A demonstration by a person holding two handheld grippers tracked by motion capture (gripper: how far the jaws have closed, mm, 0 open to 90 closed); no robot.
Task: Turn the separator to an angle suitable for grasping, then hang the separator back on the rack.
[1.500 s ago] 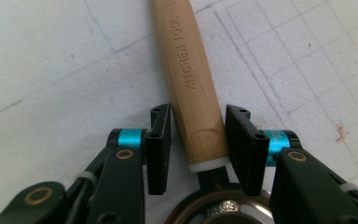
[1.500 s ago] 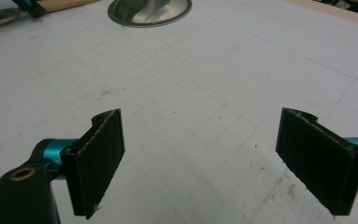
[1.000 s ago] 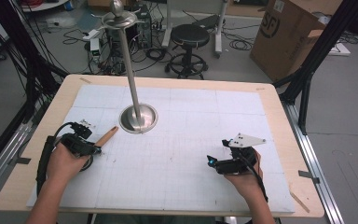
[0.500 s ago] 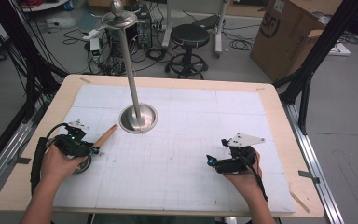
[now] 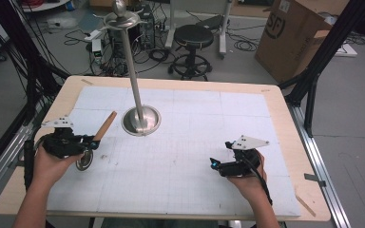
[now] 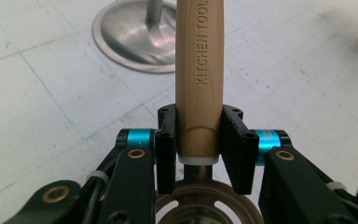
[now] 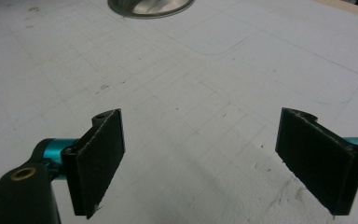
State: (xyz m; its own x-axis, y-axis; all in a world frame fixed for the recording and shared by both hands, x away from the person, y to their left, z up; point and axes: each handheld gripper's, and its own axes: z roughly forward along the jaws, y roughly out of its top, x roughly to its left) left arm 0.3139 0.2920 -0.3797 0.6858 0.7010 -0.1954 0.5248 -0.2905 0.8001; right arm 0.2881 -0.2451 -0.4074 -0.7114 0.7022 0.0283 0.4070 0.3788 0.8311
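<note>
Smooth pale wood handle (image 6: 199, 79); glossy polished metal stand (image 5: 141, 119); matt white gridded mat (image 5: 195, 180); rough black pads (image 7: 100, 158).

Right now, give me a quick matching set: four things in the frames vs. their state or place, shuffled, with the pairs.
1. left hand-held gripper
2. right hand-held gripper
3. wooden handle
4. metal stand

a. jaws apart, nothing between them
b. upright pole on a round base, far side of the mat
c. stamped KITCHEN TOOL
d. shut on the handle

Pairs: 1-d, 2-a, 3-c, 4-b
</note>
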